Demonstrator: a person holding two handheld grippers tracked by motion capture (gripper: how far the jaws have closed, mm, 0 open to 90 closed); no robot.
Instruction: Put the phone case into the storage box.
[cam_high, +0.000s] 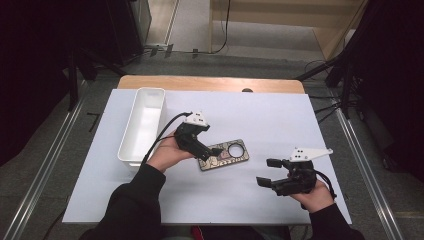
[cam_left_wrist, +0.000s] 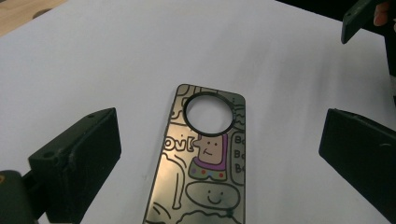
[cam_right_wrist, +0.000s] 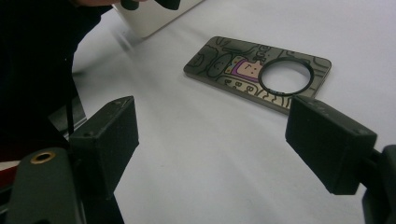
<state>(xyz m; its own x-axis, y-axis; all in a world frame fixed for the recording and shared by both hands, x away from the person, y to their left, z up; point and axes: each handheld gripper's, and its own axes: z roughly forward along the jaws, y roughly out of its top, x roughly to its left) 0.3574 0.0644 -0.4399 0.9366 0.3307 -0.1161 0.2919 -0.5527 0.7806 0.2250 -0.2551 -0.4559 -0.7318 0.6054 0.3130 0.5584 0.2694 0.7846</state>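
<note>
White tray: a long, narrow white plastic bin (cam_high: 142, 125) stands at the left of the sheet, lengthwise away from the person, nothing visible inside it.
Table cover: a pale white sheet (cam_high: 260, 120) covers the wooden tabletop (cam_high: 210, 83), whose bare far edge shows beyond it.
Left hand: it comes in from the bottom left in a dark sleeve (cam_high: 131, 200) and holds the left gripper (cam_high: 216, 151) just right of the bin.
Left gripper state: in the left gripper view its two black jaws stand wide apart, one on each side, and neither pad touches anything.
Left gripper place: its tips hang over the near end of the case, with the case lying between and below the jaws.
Phone case: a flat, dark rectangular phone case with cartoon drawings and a round black-rimmed camera hole (cam_high: 225, 154) (cam_left_wrist: 201, 163) (cam_right_wrist: 254, 70) lies flat on the sheet near the middle, its hole end toward the right in the high view.
Case contact: it rests on the sheet alone; no pad presses on it.
Right gripper: the right gripper (cam_high: 266, 172) sits at the lower right in the person's right hand (cam_high: 315, 196), well apart from the case, with a grey three-cornered plate on top.
Right gripper state: its jaws are spread wide, with bare sheet between them in the right gripper view.
Right gripper aim: the jaws point left toward the case, which lies beyond them.
</note>
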